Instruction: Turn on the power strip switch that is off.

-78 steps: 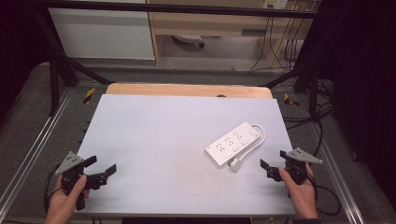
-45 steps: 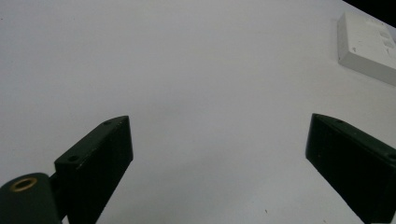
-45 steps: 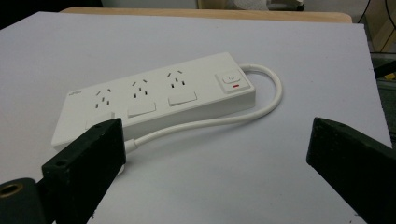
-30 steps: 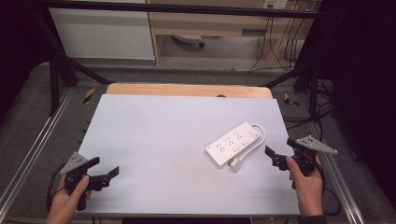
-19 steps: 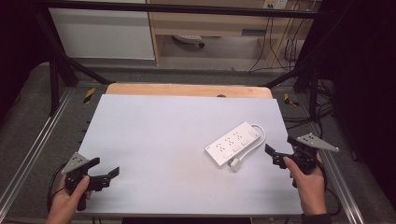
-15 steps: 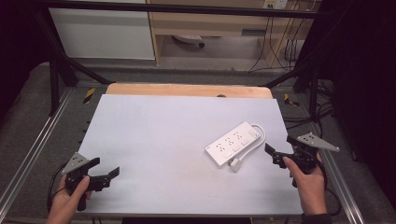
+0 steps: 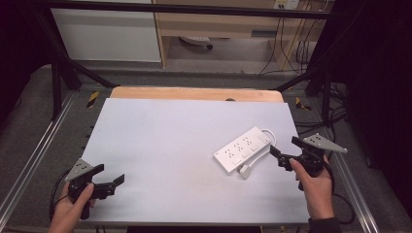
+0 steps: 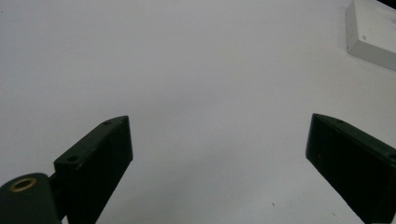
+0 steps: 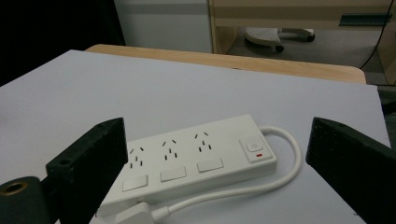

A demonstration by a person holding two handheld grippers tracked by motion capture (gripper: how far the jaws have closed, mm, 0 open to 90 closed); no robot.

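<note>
Right gripper [image 7: 282,154] nudged toward power strip [image 7: 243,149], agape, empty; plug [image 9: 135,213] cut off.

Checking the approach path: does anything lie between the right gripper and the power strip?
Nothing visible does. The right gripper, jaws open, faces the power strip across bare table; the strip's own cable and plug lie on its near side.

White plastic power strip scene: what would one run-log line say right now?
right gripper: open, near white plastic power strip | left gripper: open, holding nothing | pale grey table
</note>
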